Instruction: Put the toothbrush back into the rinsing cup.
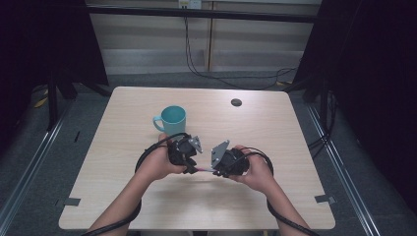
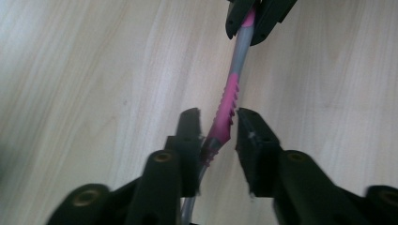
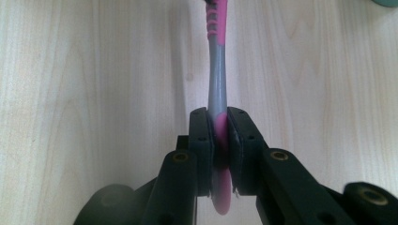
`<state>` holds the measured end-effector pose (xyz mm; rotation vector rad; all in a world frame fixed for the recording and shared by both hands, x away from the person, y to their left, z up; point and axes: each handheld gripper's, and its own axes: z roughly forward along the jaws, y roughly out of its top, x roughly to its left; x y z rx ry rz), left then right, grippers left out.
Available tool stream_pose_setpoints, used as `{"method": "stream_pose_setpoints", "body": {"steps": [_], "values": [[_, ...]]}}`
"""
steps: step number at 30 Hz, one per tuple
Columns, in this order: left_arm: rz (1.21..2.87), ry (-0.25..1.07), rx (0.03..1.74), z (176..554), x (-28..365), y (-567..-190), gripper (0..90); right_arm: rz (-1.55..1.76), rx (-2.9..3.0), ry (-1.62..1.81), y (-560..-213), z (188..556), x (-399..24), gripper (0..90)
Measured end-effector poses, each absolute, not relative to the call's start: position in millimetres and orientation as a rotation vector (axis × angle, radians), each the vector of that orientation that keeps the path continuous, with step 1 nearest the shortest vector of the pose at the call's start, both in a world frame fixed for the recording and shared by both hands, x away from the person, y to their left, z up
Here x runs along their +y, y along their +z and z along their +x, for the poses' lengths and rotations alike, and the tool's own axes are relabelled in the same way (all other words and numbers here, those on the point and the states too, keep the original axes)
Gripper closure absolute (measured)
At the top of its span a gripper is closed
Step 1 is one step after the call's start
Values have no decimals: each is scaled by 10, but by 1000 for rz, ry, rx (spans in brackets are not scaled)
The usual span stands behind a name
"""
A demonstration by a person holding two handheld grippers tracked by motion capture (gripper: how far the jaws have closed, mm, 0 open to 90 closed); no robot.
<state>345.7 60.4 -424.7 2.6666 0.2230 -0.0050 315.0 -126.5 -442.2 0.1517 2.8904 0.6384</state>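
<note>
Two tools, one toothbrush point(image 2: 228, 105) mid-handover near the tabletop's front edge.
Right tool point(image 3: 218, 133) clamps one end; left tool point(image 2: 218, 129) stands slack around the ribbed grip, long axis spanning both.

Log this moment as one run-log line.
stage: toothbrush handover | right gripper: shut on toothbrush | left gripper: open around its grip | mug: untouched on table
</note>
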Motion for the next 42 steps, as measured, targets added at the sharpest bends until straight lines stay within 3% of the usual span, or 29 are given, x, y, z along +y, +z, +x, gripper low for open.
{"method": "stream_pose_setpoints", "body": {"steps": [4,7,13,20,42], "values": [[2644,-12,274,3474,621,-4263,609,190,2889,647,-4405,3163,-1309,810],[2627,14,340,3491,633,-4258,449,207,2889,650,-4398,3166,-1339,810],[2580,63,373,3509,681,-4196,318,228,2882,604,-4385,3180,-1401,811],[2547,84,428,3551,804,-4155,260,251,2869,604,-4348,3184,-1478,810],[2522,50,567,3596,1081,-4213,235,456,2818,648,-4289,3253,-1769,810]]}}
